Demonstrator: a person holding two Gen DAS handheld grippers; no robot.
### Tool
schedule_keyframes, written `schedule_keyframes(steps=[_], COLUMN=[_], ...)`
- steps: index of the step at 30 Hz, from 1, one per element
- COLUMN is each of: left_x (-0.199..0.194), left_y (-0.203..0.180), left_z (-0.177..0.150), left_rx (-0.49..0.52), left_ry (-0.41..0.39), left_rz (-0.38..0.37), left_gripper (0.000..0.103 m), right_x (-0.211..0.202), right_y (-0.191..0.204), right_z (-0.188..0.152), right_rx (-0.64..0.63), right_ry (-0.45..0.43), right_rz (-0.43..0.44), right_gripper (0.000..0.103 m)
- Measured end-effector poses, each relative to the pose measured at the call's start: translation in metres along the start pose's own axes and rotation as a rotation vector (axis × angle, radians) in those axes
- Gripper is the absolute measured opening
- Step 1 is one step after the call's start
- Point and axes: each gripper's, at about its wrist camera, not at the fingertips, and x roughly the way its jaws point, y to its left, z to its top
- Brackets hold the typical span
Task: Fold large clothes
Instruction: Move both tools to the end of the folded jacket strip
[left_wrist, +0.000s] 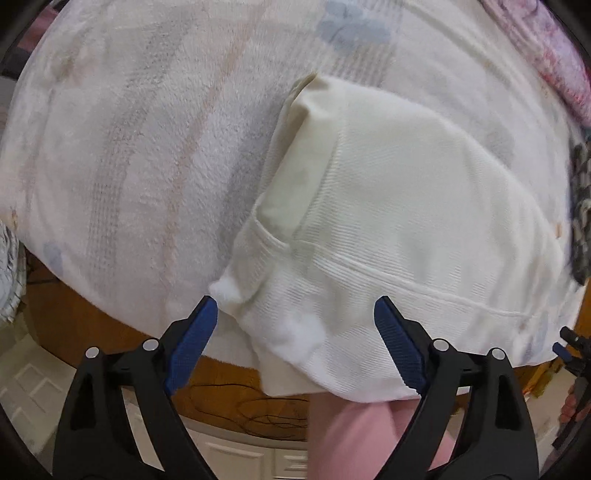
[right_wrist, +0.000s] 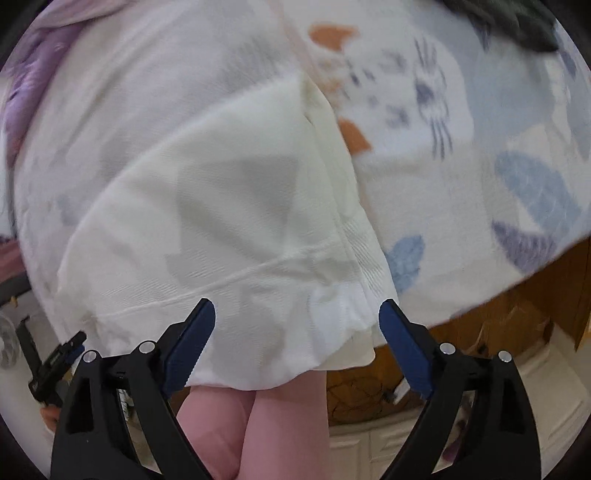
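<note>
A cream-white ribbed garment (left_wrist: 399, 206) lies folded on a patterned blanket, its near edge hanging over the table's front. It also shows in the right wrist view (right_wrist: 221, 206). My left gripper (left_wrist: 295, 314) is open, its blue pads on either side of the garment's near left corner without gripping it. My right gripper (right_wrist: 297, 314) is open over the garment's near right corner. The right gripper's tip (left_wrist: 570, 347) shows at the far right of the left wrist view, and the left gripper's tip (right_wrist: 70, 343) at the far left of the right wrist view.
A white blanket (left_wrist: 129, 147) with blue and orange prints (right_wrist: 461, 110) covers the wooden table (left_wrist: 110, 332). Pink legs (right_wrist: 251, 424) stand close below. A purple-pink cloth (left_wrist: 546, 48) lies at the back, a dark cloth (right_wrist: 517, 22) at the far right.
</note>
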Motion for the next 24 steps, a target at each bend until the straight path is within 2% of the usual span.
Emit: schedule_keyframes(steps=[3, 4, 8, 9, 11, 12, 16, 21, 24], left_x=[-0.023, -0.028, -0.046, -0.049, -0.054, -0.057, -0.069, -0.074, -0.073], left_y=[-0.004, -0.009, -0.04, -0.052, -0.063, -0.069, -0.081, -0.101, -0.117], left_z=[0.0, 0.0, 0.011, 0.015, 0.016, 0.017, 0.018, 0.015, 0.014], left_rx=[0.009, 0.016, 0.048, 0.056, 0.073, 0.084, 0.135, 0.217, 0.286], left_ry=[-0.029, -0.04, -0.074, -0.081, -0.101, -0.109, -0.129, -0.188, -0.242], left_rz=[-0.008, -0.011, -0.037, -0.041, -0.044, -0.046, -0.039, -0.031, 0.002], left_gripper=[0.087, 0.087, 0.087, 0.087, 0.087, 0.087, 0.087, 0.087, 0.087], right_x=[-0.021, -0.037, -0.066, -0.075, -0.088, -0.1, -0.109, -0.119, -0.112], right_y=[0.006, 0.015, 0.027, 0.041, 0.043, 0.056, 0.068, 0.089, 0.104], right_z=[-0.012, -0.005, -0.002, 0.007, -0.003, 0.001, -0.012, -0.033, -0.033], right_rx=[-0.061, -0.077, -0.13, -0.143, -0.185, -0.193, -0.182, -0.189, -0.223], right_ry=[-0.049, -0.068, -0.144, -0.166, -0.229, -0.247, -0.312, -0.437, -0.437], right_rz=[0.009, 0.019, 0.099, 0.113, 0.119, 0.115, 0.145, 0.094, 0.075], right_gripper=[0.087, 0.087, 0.087, 0.087, 0.087, 0.087, 0.087, 0.086, 0.075])
